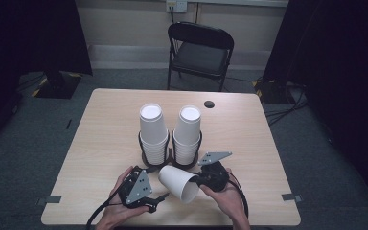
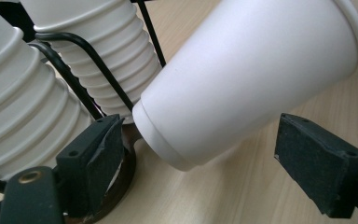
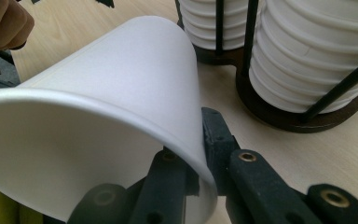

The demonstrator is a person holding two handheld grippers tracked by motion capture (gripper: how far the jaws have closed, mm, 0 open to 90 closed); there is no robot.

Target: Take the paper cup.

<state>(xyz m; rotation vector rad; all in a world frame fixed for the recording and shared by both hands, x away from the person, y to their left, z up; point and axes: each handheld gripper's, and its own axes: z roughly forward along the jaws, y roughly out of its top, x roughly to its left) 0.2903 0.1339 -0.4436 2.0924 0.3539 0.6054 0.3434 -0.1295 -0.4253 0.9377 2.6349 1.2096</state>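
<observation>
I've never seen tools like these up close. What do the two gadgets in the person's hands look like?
Each is a black hand-held gripper with two black jaws that end in blocky dark pads, held by brass-coloured rivets. The left gripper and the right gripper each carry a grey three-cornered plate on top. A black cable trails from each toward the table's near edge. No sleeves show on the forearms.

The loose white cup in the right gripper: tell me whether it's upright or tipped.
Tipped. The loose cup lies nearly sideways, base toward the cup stacks, open mouth toward the person; the right gripper pinches its rim.
</observation>
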